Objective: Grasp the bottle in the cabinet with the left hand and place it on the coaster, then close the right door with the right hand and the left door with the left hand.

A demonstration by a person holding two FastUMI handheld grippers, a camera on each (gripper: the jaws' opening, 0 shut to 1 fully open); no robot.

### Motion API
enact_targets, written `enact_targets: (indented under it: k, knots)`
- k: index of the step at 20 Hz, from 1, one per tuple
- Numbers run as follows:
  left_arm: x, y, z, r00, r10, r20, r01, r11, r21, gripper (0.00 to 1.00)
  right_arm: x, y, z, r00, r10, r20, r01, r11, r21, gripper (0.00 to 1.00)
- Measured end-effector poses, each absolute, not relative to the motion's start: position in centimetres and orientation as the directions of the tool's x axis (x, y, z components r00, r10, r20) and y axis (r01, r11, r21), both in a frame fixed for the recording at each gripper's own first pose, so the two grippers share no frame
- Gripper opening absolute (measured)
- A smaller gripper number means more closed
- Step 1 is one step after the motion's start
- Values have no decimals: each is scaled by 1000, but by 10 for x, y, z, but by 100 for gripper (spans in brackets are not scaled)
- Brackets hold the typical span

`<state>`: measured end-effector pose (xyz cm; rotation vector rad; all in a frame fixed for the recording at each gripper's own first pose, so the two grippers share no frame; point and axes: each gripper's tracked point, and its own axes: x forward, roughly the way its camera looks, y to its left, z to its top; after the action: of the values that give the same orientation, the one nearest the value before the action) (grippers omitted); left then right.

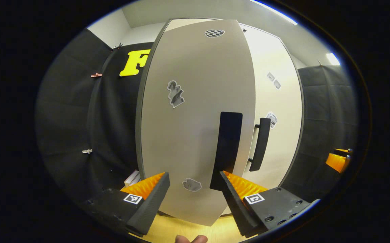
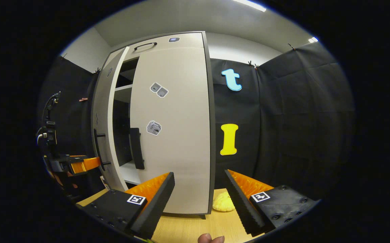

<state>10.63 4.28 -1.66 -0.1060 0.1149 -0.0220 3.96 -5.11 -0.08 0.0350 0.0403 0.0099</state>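
The left gripper (image 1: 193,192) is spread wide and empty; the left door (image 1: 195,118), ajar, stands at twelve o'clock, its handle (image 1: 227,150) at one. The right gripper (image 2: 198,192), likewise spread, faces the right door (image 2: 173,135) at eleven.

left gripper (image 1: 193,189) fingers spread apart, right gripper (image 2: 200,189) fingers spread apart, both holding nothing

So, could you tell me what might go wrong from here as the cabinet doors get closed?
1. The left claw is open and holding nothing, close to the left door; a push near its handle could snag a finger.
2. The left door is ajar next to the right door; a hard swing could shift the cabinet.
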Motion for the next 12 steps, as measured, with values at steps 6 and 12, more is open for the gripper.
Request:
enact_targets:
  k: [6,12]
  knots:
    - [120,37,-16,994,-33,-105,22,995,-101,94,36,-49,-1,999,24,-49,-22,999,32,97]
    - [128,32,-16,994,-38,-98,27,994,-105,94,35,-47,-1,998,30,-57,-29,999,28,97]
